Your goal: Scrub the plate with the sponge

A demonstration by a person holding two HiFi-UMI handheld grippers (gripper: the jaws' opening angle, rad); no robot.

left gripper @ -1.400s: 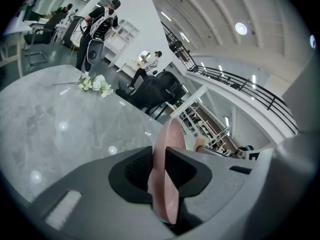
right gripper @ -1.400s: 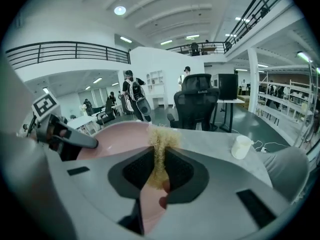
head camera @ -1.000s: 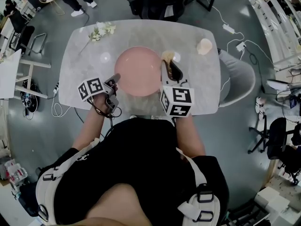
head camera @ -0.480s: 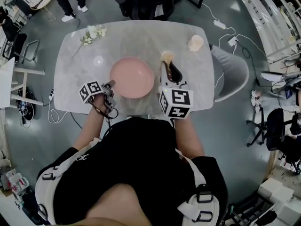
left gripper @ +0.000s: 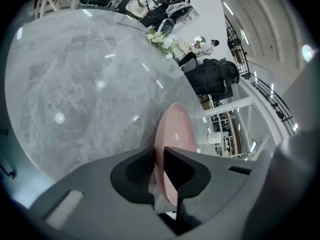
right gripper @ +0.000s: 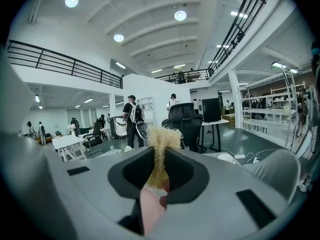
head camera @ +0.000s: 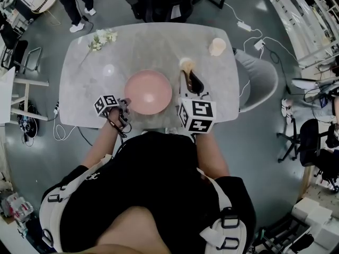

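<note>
Our left gripper [left gripper: 159,159] had just been closing its jaws over the near rim of the pink plate [head camera: 148,91], which lay flat on the marble surface [head camera: 90,89]. They looked pinched on it. Our right gripper [right gripper: 160,156] kept its jaws clamped on the sponge [right gripper: 161,134], just beside the plate's right edge and not touching it. We judged that this shallow rim hold could slip once scrubbing pressed down, sending the plate skating across the surface.

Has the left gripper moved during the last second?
Yes: left gripper sank toward the grey marble table; its jaws, just closing, grip the round pink plate's rim.
</note>
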